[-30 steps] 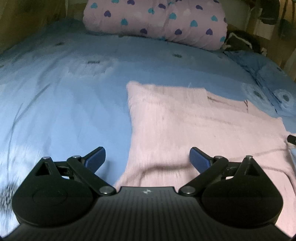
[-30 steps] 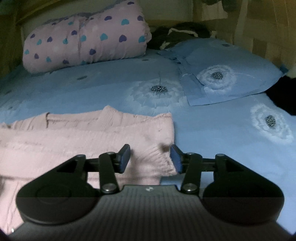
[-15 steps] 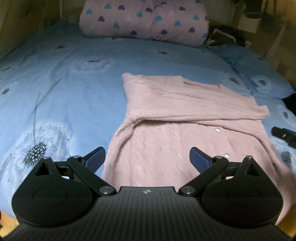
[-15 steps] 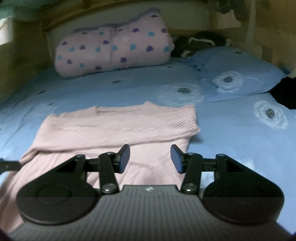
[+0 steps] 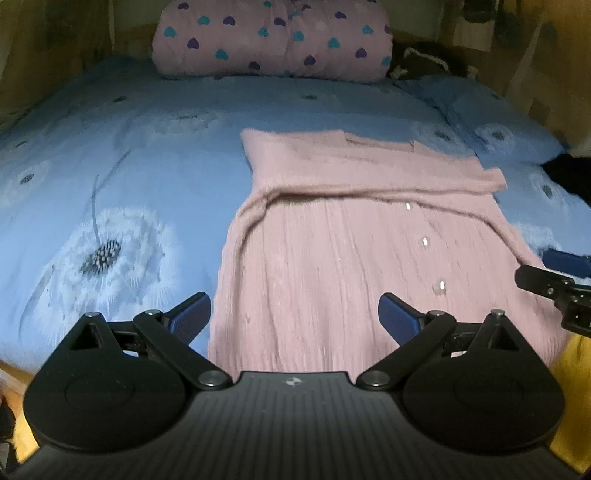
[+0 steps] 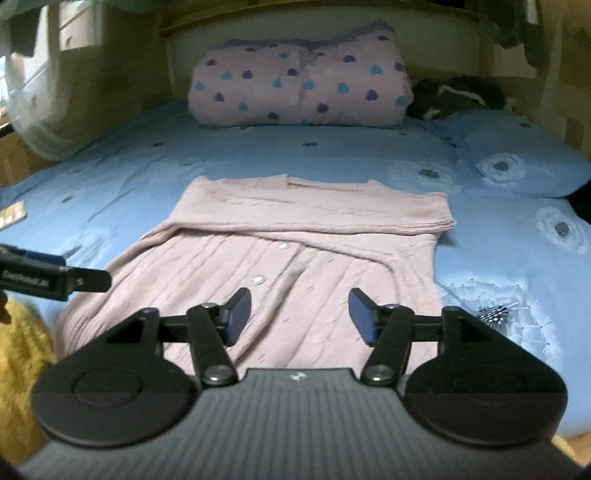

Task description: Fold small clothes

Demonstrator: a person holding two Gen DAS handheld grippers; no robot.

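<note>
Two grippers hang over one pink cardigan.
Left gripper gapes; right gripper, just widening, holds nothing; cardigan lies just beyond both.

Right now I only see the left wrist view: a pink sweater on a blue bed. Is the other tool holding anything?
Observer: No. The right gripper hovers over the pink sweater; its jaws have just been opening, with nothing between them.
Operator: What's behind the heart-print quilt?
Observer: A pale headboard, cut off in your view.
Operator: Anything off to the left?
Observer: What look like white drawers, beyond the bed.
</note>
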